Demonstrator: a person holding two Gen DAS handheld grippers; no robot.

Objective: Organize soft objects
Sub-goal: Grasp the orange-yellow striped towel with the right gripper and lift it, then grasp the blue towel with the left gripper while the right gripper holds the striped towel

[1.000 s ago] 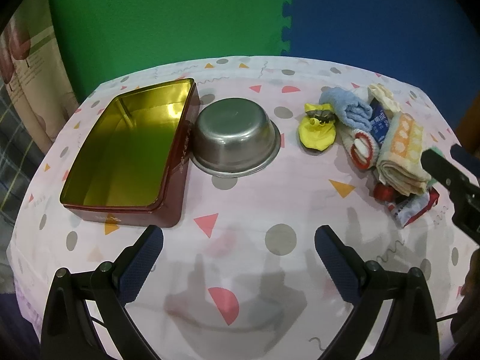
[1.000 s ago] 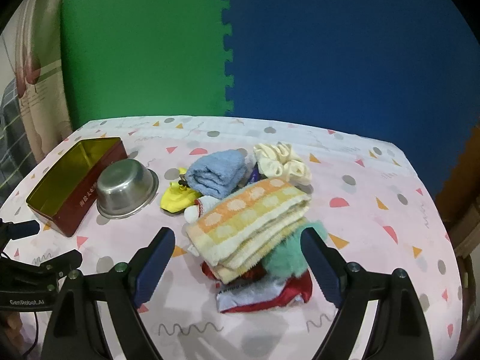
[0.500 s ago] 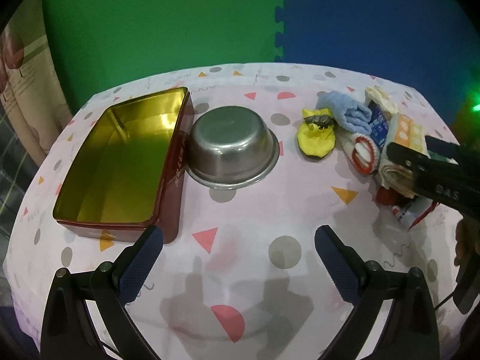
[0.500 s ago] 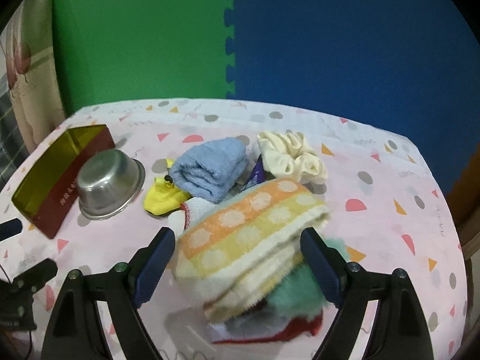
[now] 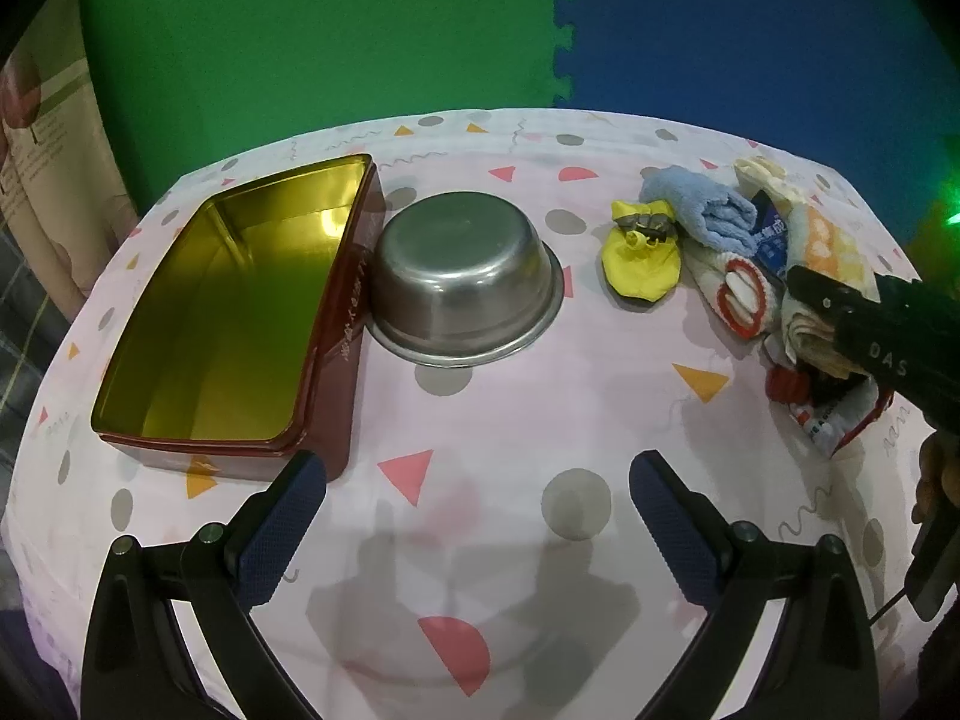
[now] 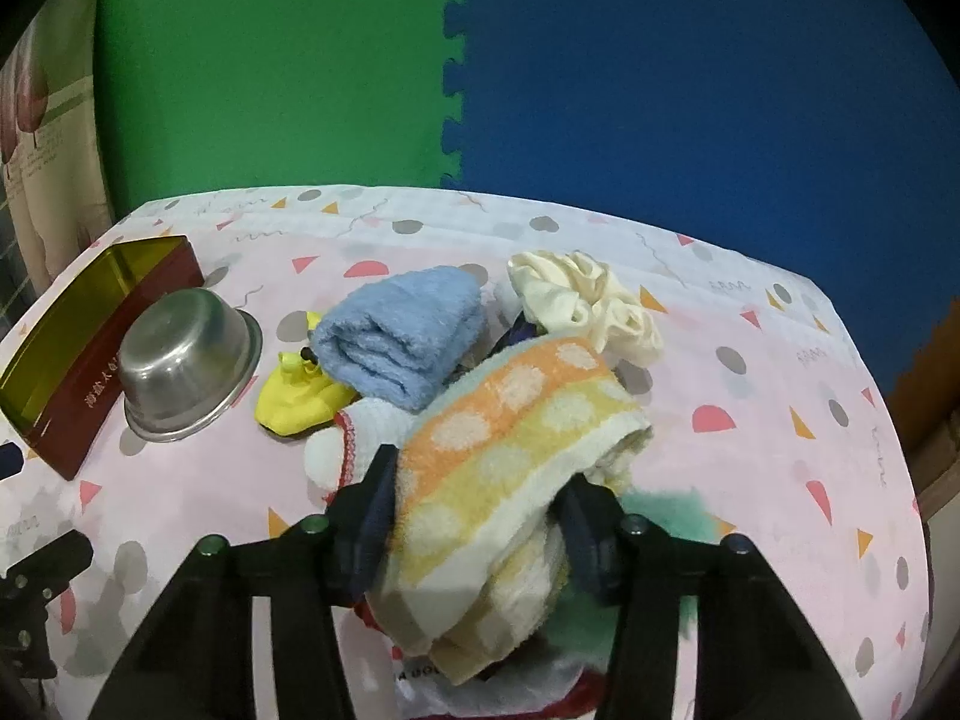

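A pile of soft things lies on the patterned tablecloth. My right gripper (image 6: 480, 516) is shut on the folded orange-and-yellow towel (image 6: 516, 438), its pads pressing both sides. Behind it lie a rolled blue towel (image 6: 402, 330), a cream scrunchie (image 6: 582, 300), a yellow sock (image 6: 297, 399) and a white sock with red trim (image 6: 354, 438). Green fluffy cloth (image 6: 666, 510) lies under the towel. My left gripper (image 5: 477, 525) is open and empty over bare tablecloth. The open red tin (image 5: 222, 312) stands at the left. The right gripper also shows in the left wrist view (image 5: 882, 336).
An upturned steel bowl (image 5: 462, 282) stands right beside the tin. A red-and-white packet (image 5: 840, 420) lies under the pile. The table edge curves close on the right (image 6: 918, 480). Green and blue foam mats form the back wall.
My right gripper moved forward onto the orange-and-yellow towel and closed on it. My left gripper stayed open and shifted only slightly.
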